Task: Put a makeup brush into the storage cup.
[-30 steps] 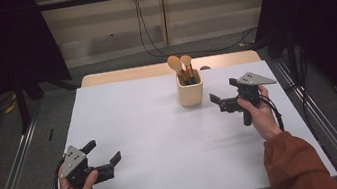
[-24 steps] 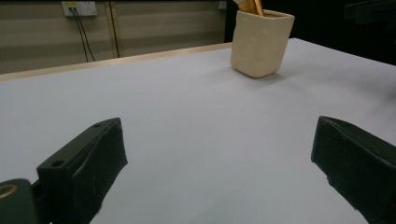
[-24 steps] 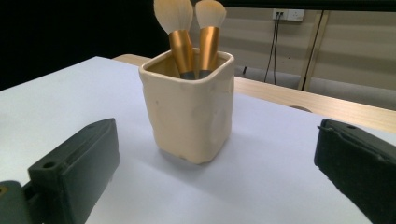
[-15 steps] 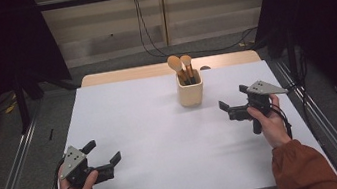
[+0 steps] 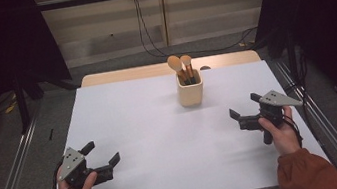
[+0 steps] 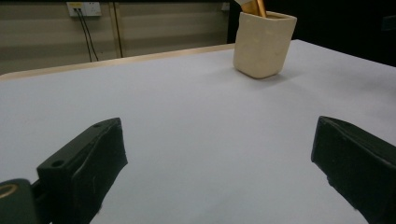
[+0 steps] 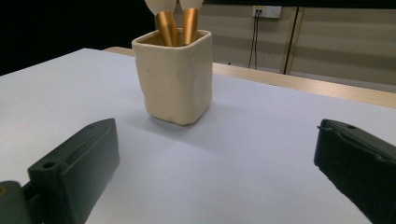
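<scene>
A cream square cup (image 5: 191,93) stands upright on the white table top (image 5: 161,126), toward the back and a little right of centre. Two makeup brushes (image 5: 181,67) with gold ferrules stand in it, heads up. My right gripper (image 5: 244,109) hangs open, right of and nearer than the cup, with nothing between its jaws. The right gripper view has the cup (image 7: 175,75) ahead and the brushes (image 7: 174,25) rising out of it. Near the front left corner my left gripper (image 5: 101,154) is open and empty. Its own view shows the cup (image 6: 264,41) far off at upper right.
A wooden strip (image 5: 167,69) runs along the table's back edge. Metal rails (image 5: 12,178) flank the table on both sides. Cables (image 5: 147,32) hang down the back wall to the floor. The table's middle is bare white surface.
My right gripper has drawn back from beside the cup, toward the person and down toward the table. The left gripper has stayed put.
</scene>
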The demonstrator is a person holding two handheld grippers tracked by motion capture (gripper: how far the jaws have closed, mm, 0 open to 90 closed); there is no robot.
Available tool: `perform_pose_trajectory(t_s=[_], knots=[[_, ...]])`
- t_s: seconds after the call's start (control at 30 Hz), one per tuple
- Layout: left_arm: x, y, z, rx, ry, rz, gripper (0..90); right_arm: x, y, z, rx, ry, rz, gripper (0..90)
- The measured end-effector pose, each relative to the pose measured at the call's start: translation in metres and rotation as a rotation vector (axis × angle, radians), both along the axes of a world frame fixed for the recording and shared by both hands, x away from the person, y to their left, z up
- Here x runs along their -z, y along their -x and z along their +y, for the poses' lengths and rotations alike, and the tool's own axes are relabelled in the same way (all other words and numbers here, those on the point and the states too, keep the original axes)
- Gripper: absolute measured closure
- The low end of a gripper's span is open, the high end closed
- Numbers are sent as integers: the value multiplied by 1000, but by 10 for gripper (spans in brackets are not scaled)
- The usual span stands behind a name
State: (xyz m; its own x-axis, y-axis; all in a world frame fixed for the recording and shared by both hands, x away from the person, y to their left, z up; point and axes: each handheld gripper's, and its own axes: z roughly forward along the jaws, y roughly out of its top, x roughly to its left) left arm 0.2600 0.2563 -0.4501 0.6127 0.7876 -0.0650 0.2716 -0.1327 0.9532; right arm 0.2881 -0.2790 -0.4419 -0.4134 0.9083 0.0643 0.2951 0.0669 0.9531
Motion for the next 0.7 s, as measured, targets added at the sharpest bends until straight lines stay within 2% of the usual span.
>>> perform_pose_trajectory(t_s=[0.27, 0.7], knots=[[-1, 1, -1, 1, 8, -1, 30, 2, 20, -10, 19, 23, -25, 0], [-1, 1, -2, 9, -4, -3, 30, 7, 50, -24, 59, 23, -12, 0]])
